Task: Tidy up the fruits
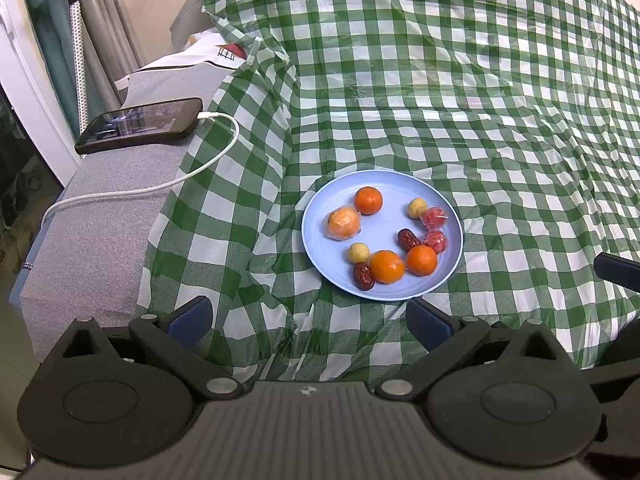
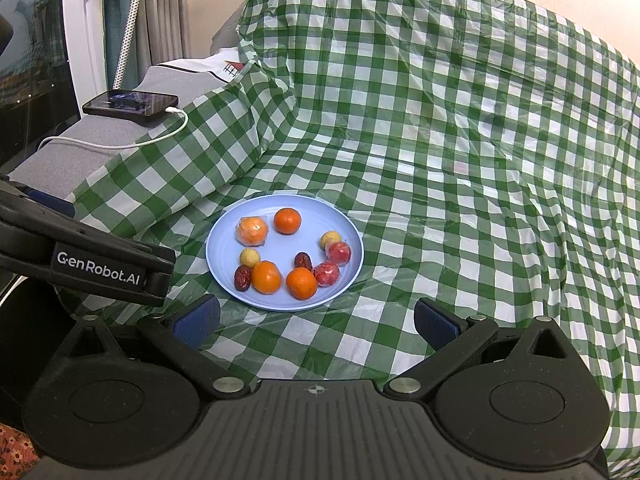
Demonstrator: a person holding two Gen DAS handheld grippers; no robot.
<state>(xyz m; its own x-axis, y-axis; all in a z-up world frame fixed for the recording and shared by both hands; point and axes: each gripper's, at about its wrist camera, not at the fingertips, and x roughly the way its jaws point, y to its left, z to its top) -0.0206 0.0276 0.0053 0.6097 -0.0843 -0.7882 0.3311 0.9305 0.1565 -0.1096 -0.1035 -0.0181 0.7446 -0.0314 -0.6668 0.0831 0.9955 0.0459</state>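
Flanking plate (image 1: 320,216) rim, checked cloth (image 1: 460,120).

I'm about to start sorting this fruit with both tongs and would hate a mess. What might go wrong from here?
1. The blue plate sits on a wrinkled checked cloth; pressing down may tilt it.
2. The round oranges, like the near one, touch neighbours and may roll when nudged.
3. The plastic-wrapped red fruits may slip from the pads.
Both the left tongs and right tongs are open and empty.
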